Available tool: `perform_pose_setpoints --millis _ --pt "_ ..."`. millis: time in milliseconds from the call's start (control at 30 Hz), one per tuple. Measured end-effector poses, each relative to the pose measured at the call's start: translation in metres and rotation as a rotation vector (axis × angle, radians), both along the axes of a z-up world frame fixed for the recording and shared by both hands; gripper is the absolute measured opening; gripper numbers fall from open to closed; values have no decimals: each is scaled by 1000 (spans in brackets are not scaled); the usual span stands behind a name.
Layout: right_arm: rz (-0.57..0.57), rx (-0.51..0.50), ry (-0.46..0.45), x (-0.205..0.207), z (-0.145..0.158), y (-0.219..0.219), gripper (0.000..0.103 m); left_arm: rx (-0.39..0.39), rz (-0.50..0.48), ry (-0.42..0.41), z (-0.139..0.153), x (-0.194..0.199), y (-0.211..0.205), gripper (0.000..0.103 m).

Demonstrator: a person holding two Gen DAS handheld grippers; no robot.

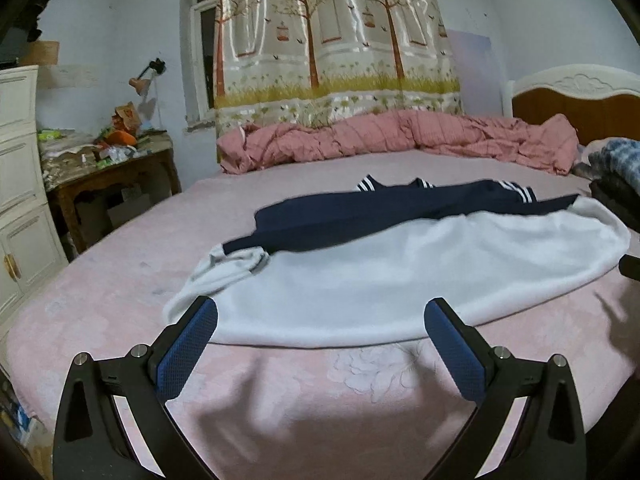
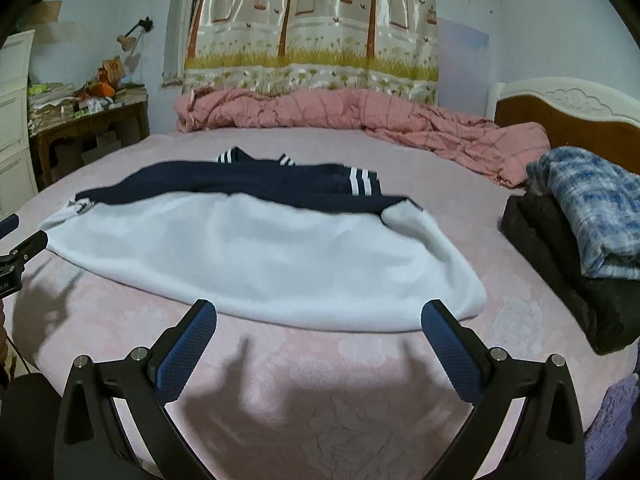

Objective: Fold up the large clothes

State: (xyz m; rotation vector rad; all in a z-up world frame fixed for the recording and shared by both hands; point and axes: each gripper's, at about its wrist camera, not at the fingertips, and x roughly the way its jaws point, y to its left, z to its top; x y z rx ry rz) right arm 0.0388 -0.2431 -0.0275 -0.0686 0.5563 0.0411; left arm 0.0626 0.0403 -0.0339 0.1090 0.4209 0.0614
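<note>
Garment: a large navy and white top [image 1: 400,276] lies spread across a pink bed sheet [image 1: 280,400], its white fleece side turned up toward both cameras and its navy part behind, with white-striped cuffs [image 2: 362,185] showing along the far edge
Left gripper: the left gripper [image 1: 320,344] hovers low over the sheet at the garment's near hem, jaws spread wide and empty; its blue pads [image 1: 188,354] flank the hem without pressing on the cloth
Right gripper: the right gripper [image 2: 320,344] hangs just short of the same hem toward the garment's right corner, jaws fully apart with nothing between them
Between them: each tool shows at the edge of the other's view, well apart along the hem
Bedding: a rumpled pink quilt [image 2: 360,120] runs along the far side of the bed, below a curtain printed with trees and birdcages [image 2: 312,20]
Right side: a folded stack, blue-white cloth on dark cloth [image 2: 580,240], sits near the wooden headboard [image 2: 568,120]
Left side: a cluttered wooden table [image 1: 108,168] with a desk lamp [image 1: 140,80] stands by the wall
</note>
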Motion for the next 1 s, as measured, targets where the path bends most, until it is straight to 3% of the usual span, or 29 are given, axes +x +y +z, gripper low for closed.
perform_pose_setpoints --millis 133,233,367,533,700,767,833,900,933,967,1000 --pt "32 89 70 8 -14 -8 103 -160 -106 89 -10 11 10 103" --pt "63 263 155 17 -27 -23 103 -269 -101 112 -11 17 27 103" --pt "28 397 179 32 -37 -39 103 -465 -109 232 -23 40 51 102" --pt "26 487 206 57 -40 -40 103 -486 -133 263 -29 56 50 102" --pt "-3 434 181 76 -45 -31 103 -599 -49 323 -28 83 62 102" --pt "-19 414 182 82 -45 -29 102 -580 -11 345 -27 97 60 102" --pt "-43 425 175 87 -43 -32 94 -535 31 367 -27 108 54 102" --pt "-107 419 182 96 -45 -39 69 -472 92 353 -26 110 50 76" --pt "-134 414 187 99 -46 -42 62 -436 135 338 -25 108 48 37" --pt "-143 420 189 101 -46 -44 54 -443 124 328 -25 106 48 14" --pt "-147 428 189 102 -45 -46 42 -476 65 306 -24 103 50 8"
